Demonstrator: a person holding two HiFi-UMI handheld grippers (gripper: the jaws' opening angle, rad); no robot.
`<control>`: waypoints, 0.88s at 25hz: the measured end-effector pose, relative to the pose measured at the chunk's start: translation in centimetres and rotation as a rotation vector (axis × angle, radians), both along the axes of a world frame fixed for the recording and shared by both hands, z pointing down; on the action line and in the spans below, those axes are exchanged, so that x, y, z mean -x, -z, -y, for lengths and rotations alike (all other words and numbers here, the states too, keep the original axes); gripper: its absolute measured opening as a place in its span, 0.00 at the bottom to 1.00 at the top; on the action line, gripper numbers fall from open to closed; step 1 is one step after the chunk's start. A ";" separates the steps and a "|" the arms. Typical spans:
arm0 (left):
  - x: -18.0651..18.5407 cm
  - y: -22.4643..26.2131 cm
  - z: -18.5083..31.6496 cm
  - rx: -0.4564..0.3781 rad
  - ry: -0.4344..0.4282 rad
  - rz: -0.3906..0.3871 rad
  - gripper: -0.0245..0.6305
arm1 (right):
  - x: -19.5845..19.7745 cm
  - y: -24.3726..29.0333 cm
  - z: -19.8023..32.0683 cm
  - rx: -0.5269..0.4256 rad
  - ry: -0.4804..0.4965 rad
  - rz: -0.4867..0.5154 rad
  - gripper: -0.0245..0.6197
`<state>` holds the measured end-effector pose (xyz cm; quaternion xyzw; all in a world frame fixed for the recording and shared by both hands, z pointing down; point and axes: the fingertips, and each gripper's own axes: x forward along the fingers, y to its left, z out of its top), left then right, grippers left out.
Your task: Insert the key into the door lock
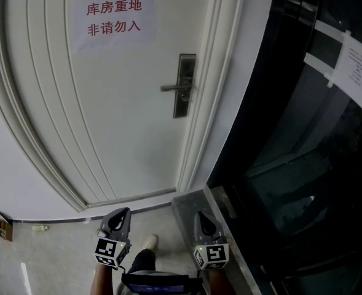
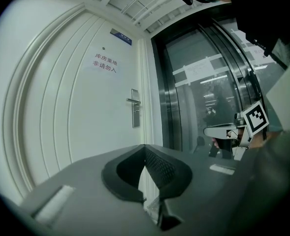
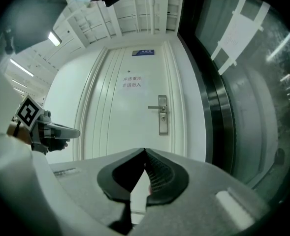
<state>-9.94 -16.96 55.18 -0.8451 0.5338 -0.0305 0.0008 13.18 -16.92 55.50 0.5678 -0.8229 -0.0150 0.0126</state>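
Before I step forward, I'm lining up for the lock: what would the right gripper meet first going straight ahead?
Probably the white door, on plain panel left of and below the lock plate; the right gripper aims there, with nothing showing between. Depth is unclear.

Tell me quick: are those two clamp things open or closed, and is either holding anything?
Left gripper: closed, nothing visibly held.
Right gripper: closed, nothing visibly held.

One door (image 1: 107, 115), one lock plate (image 1: 185, 106), one lever handle (image 1: 172, 88), one paper notice (image 1: 114, 17), two grippers: left gripper (image 1: 123, 212), right gripper (image 1: 203, 216)
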 end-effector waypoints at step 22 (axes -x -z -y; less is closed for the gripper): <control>-0.3 0.2 0.1 0.001 -0.010 0.004 0.04 | -0.2 -0.4 0.0 0.002 0.003 -0.013 0.04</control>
